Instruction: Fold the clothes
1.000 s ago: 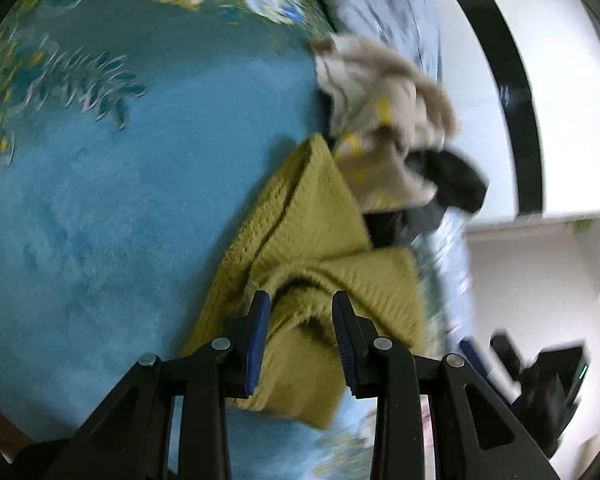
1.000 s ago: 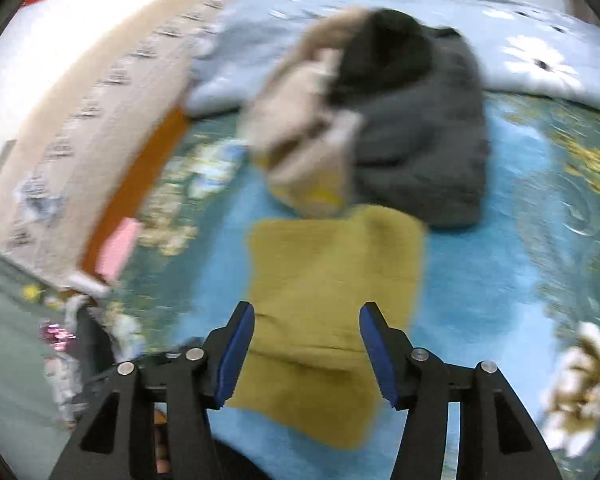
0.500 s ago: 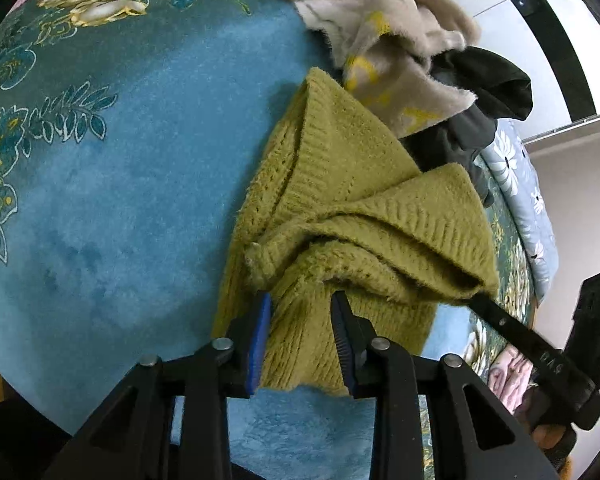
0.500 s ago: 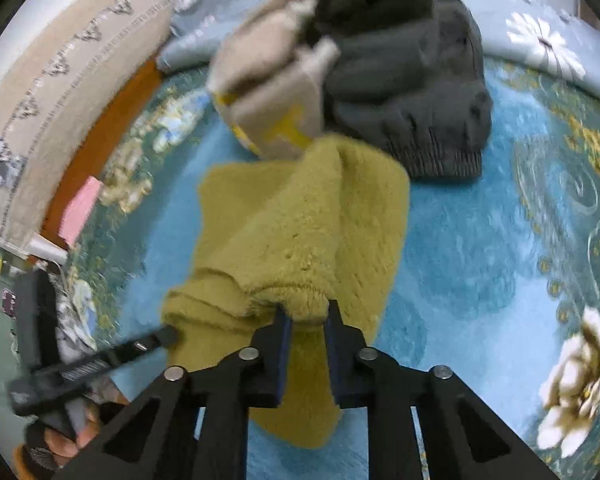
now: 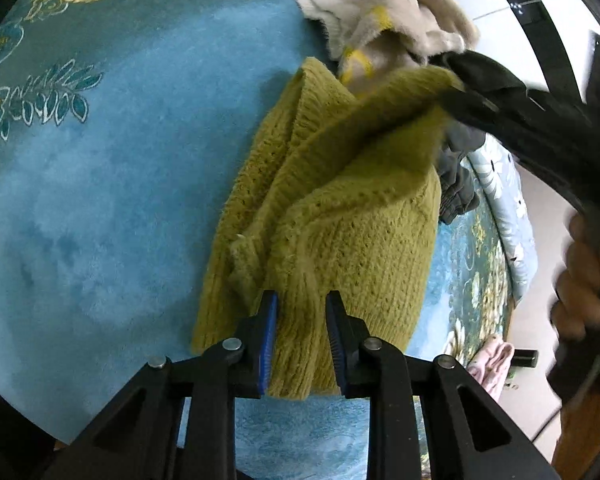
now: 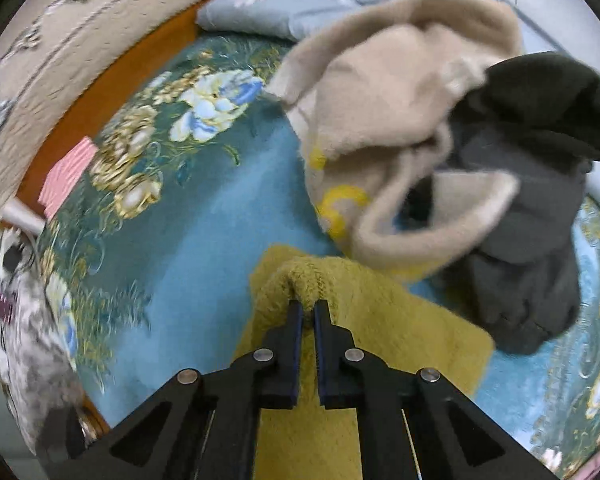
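Three tops on the blue rug (image 5: 100,184) – one yellow (image 5: 352,216), one tan (image 6: 384,92), one dark grey (image 6: 532,248). Two grippers – left (image 5: 300,308), right (image 6: 305,307).

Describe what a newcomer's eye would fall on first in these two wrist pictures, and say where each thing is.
The mustard-yellow knit sweater stands out first, lying mid-frame on the blue floral blanket, pinched by the left claw at its near edge and the right claw at a raised fold. Just beyond lies a rumpled beige garment beside a dark grey one.
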### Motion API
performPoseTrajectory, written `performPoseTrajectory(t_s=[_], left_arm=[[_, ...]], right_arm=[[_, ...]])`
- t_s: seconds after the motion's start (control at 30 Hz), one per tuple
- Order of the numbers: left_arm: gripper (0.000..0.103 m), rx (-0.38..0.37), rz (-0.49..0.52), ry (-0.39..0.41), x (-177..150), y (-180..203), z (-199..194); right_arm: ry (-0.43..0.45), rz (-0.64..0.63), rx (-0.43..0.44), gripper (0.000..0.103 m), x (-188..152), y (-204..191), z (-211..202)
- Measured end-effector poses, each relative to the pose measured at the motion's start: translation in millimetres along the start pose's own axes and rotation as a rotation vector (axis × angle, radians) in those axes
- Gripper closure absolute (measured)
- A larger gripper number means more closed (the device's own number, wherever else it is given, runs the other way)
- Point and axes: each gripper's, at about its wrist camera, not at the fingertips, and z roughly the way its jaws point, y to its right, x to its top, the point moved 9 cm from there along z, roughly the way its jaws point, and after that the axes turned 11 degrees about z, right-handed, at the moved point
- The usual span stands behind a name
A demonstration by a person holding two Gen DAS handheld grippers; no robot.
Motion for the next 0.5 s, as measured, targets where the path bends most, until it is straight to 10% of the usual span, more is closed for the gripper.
performPoseTrajectory(t_s=[0.27,0.5], left_arm=[[0.078,-0.014,-0.015,-0.018,3.2,-4.7,4.7],[0.078,-0.029,-0.058,0.001,7.7,-16.9,-0.2]], right_arm=[[-0.094,0.062,-0.054,0.096,17.5,-11.0,58.6],[-0.102,0.122,0.123,0.079,14.3,-7.6,38.7]])
